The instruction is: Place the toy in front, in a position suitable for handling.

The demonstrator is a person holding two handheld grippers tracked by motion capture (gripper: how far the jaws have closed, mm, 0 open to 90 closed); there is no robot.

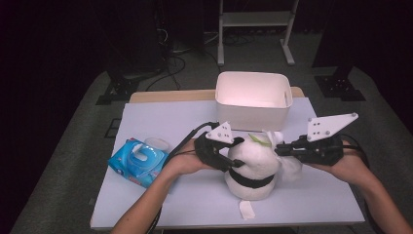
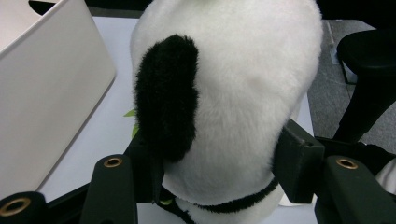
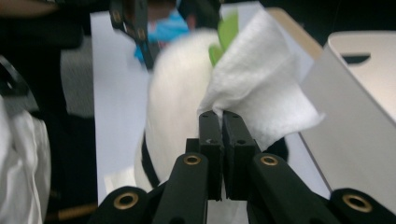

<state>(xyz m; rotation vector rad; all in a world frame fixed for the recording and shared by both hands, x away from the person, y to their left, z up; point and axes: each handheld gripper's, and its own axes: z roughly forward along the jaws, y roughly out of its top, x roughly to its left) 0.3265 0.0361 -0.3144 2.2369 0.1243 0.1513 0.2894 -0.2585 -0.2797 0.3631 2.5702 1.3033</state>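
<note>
Plush panda (image 1: 253, 168) sits upright on the desk (image 1: 160, 122), near the front edge, roughly mid-width. It's white w/ a black band round its lower body and a green leaf bit on top. In the left gripper view the plush (image 2: 233, 102) shows a black ear patch.

Left gripper (image 1: 228, 157) comes in from the plush's left side. Its jaws stand either side of the plush and press into the fur, so it's clamped on the plush body. The black ear lies by one jaw, white fur by the other. Jaws partly closed, not fully.

Right gripper (image 1: 280, 148) is at the plush's right side, near its top. Its jaws are pinched tight on a white wipe (image 3: 261, 93). The wipe's corner is caught between the tips and the rest fans out against the plush's upper side, next to the green leaf. In the high view the wipe (image 1: 291, 168) hangs beside the plush's right flank.

White bin (image 1: 253, 100) stands at the back edge of the desk, right of centre, just behind the plush, apart from it. Blue wipes pack (image 1: 138, 163) lies near the left edge, lid flipped up, well apart from the plush. Small white scrap (image 1: 247, 209) lies at the front edge, just in front of the plush.
</note>
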